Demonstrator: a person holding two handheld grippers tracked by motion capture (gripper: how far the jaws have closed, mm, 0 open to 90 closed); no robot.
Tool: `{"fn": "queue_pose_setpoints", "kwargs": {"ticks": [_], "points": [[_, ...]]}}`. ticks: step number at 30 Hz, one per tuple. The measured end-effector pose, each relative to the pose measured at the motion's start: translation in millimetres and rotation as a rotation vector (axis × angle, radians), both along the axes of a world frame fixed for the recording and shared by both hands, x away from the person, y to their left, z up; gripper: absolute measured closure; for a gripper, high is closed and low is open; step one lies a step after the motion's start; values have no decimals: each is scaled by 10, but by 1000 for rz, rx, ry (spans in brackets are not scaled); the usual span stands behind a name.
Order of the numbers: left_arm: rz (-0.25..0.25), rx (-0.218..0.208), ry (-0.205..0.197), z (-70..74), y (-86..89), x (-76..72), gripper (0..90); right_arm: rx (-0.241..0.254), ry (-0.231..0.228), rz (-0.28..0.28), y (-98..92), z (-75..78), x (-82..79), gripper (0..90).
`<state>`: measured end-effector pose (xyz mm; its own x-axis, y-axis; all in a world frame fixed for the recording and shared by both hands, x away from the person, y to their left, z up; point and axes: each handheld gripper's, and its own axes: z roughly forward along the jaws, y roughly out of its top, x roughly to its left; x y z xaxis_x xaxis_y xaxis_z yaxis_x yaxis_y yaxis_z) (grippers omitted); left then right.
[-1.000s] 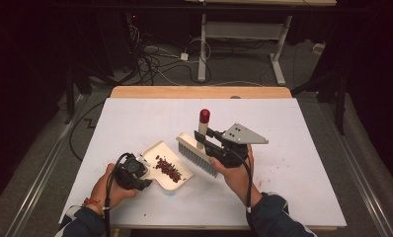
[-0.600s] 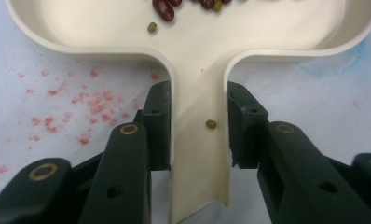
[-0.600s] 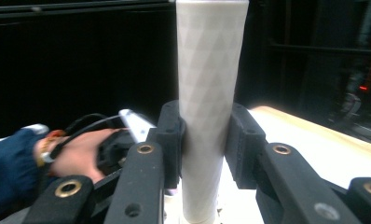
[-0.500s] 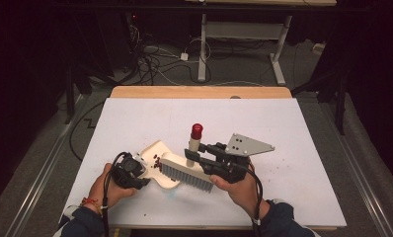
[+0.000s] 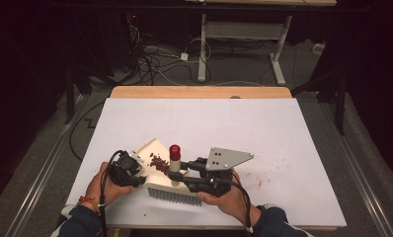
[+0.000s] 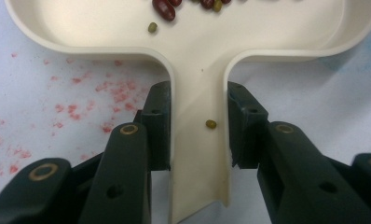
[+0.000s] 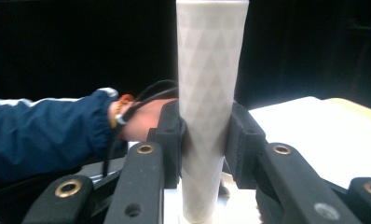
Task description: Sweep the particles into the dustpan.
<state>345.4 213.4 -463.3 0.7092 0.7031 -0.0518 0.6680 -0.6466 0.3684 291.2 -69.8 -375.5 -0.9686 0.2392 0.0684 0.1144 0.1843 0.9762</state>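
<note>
A cream dustpan [image 5: 150, 149] lies on the white table [image 5: 244, 128] with a heap of red beans [image 5: 159, 163] in it. My left gripper [image 5: 129, 170] is shut on the pan's handle [image 6: 200, 154]; a green bean [image 6: 211, 124] lies on that handle, and red beans [image 6: 164, 8] sit in the tray. My right gripper [image 5: 193, 176] is shut on the white, red-tipped handle [image 5: 175, 155] of a brush. The handle [image 7: 209, 84] stands upright between the jaws. The brush's grey bristles [image 5: 172, 194] rest on the table at the pan's near side.
Reddish specks [image 5: 263, 177] dot the table right of my right hand, and pink stains [image 6: 72, 100] mark the cover beside the pan handle. The person's blue sleeve [image 7: 44, 135] shows beyond the brush. The table's front edge [image 5: 209, 224] is close below both hands.
My right gripper has carried the brush left and toward the person, from beside the pan to its near side. The pan has turned, so its mouth now faces away.
</note>
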Motion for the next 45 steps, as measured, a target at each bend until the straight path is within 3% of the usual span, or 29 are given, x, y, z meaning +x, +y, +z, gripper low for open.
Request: {"fn": "queue_pose_setpoints", "kwargs": {"ticks": [10, 16, 21, 27, 38, 45], "points": [[6, -7, 0, -6, 31, 12, 639, -11, 27, 122, 313, -41, -137, 704], [11, -6, 0, -5, 53, 17, 638, -69, 42, 134, 508, -176, -137, 705], [17, -10, 0, -9, 75, 21, 639, -118, 32, 118, 554, -269, -141, 704], [18, -7, -1, -9, 73, 19, 638, -125, 35, 91, 375, -260, -89, 705], [20, -6, 0, -7, 77, 17, 639, -163, 1, -37, -150, -180, 51, 705], [29, -13, -4, -13, 82, 10, 639, -170, 13, -100, -438, -160, 164, 705]]}}
